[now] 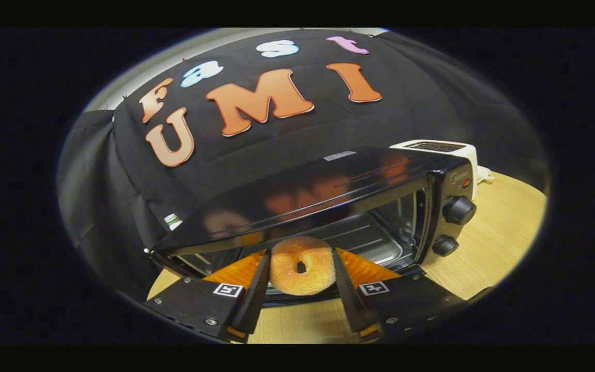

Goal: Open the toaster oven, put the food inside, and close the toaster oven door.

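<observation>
Between my fingers [301, 289] sits the donut [302, 265], clenched from both sides. Just beyond it gapes the open oven [328, 196], knobs [458, 210] right. Behind its far right corner stands a white toaster [444, 150] on the table [488, 243].

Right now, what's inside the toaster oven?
Inside the toaster oven I see a metal tray and bare walls. The doughnut held in the tongs hides the front middle, so I can't tell what's there.

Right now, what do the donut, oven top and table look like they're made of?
Donut, held between the tongs: looks like spongy foam, porous matte surface, likely fake food. Toaster oven top: glossy black, probably painted metal; it mirrors the wall. Table: light wood or wood-look laminate, faint grain, satin sheen.
</observation>
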`<state>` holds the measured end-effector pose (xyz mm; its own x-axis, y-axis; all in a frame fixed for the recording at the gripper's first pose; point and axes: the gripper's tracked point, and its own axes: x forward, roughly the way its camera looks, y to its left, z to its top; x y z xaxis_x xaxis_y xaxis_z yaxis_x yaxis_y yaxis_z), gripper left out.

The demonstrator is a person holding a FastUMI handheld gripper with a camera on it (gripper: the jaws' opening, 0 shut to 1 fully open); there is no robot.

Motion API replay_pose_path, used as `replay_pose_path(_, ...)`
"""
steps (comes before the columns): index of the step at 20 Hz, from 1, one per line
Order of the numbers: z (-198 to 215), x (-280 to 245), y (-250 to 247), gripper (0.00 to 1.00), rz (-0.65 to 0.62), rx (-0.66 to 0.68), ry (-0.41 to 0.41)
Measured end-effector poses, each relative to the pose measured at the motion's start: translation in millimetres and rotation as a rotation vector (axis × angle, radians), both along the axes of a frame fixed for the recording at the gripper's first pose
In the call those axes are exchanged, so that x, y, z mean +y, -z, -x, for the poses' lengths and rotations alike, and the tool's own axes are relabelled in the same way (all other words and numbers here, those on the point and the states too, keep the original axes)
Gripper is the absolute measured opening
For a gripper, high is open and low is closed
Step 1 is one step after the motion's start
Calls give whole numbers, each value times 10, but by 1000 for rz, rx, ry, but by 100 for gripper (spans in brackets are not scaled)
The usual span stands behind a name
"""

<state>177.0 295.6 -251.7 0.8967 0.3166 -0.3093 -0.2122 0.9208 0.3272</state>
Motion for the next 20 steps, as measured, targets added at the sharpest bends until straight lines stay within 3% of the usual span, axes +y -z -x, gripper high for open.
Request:
replay_pose_path(7, -212, 26, 93, 67, 11, 22, 26)
replay_pose_path(12, -186, 59, 82, 81, 29, 26, 19)
replay_pose_path(15, -181, 79, 56, 95, 35, 14, 12)
replay_pose_path(20, -118, 40, 36, 99, 34, 20, 13)
